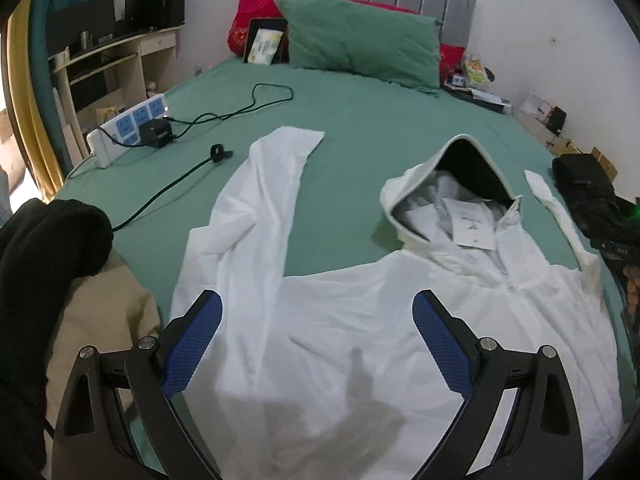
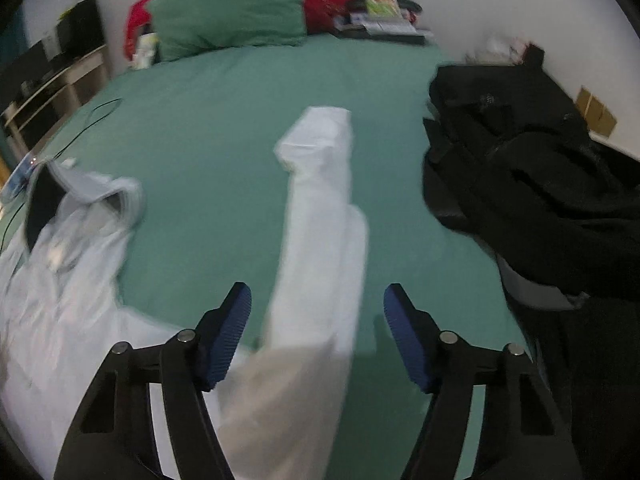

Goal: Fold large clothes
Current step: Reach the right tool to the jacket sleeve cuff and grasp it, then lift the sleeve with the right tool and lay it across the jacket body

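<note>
A white hooded jacket point(image 1: 360, 320) lies front up and spread on the green bed sheet point(image 1: 380, 120). Its hood point(image 1: 448, 192) stands open toward the pillows, and one sleeve point(image 1: 264, 184) stretches up the bed at the left. My left gripper point(image 1: 316, 320) hangs open above the jacket's chest, with nothing between its blue pads point(image 1: 196, 344). In the right wrist view the other sleeve point(image 2: 320, 216) runs up the sheet point(image 2: 220, 120). My right gripper point(image 2: 318, 320) hovers open over that sleeve's lower part, its pads point(image 2: 230, 336) apart from the cloth. The hood point(image 2: 80, 196) shows at the left there.
A power strip point(image 1: 128, 128) with a charger and black cables point(image 1: 168, 192) lies on the bed's left side. Black and tan clothes point(image 1: 52, 248) are heaped at the near left. A black garment pile point(image 2: 532, 184) sits on the right. Green pillow point(image 1: 360, 40) and clutter are at the head.
</note>
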A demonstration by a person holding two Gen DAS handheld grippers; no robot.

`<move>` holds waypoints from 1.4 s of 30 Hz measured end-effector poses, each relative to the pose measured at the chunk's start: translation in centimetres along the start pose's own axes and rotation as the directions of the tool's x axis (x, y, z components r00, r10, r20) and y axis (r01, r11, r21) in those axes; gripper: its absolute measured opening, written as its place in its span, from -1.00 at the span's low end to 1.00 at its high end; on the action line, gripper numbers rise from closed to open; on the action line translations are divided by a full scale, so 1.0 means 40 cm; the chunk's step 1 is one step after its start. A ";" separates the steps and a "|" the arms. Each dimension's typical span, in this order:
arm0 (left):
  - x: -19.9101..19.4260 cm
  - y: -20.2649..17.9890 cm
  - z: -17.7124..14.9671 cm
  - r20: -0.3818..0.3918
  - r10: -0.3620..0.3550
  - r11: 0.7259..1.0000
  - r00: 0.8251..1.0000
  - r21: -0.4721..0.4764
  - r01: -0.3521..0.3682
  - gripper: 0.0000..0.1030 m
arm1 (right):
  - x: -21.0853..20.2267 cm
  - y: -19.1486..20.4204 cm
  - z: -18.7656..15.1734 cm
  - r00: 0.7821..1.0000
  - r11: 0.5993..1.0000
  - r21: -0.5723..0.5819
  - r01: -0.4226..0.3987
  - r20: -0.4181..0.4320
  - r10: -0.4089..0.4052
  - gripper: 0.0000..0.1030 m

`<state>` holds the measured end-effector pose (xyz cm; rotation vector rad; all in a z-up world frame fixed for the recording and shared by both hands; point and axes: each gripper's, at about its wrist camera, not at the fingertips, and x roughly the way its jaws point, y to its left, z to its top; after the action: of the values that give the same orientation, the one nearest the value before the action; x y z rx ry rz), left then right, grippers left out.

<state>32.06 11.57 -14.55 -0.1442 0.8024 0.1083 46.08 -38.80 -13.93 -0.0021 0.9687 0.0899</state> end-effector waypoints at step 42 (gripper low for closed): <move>-0.158 0.166 0.032 -0.019 -0.032 0.999 0.999 -0.016 0.032 0.90 | -0.191 0.797 -0.397 0.966 0.910 -0.334 -0.245 -0.167 0.198 -0.32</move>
<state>27.61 18.05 -9.69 -0.1732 0.8186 0.0831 26.25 -8.27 -15.42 -0.2315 1.0702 0.4794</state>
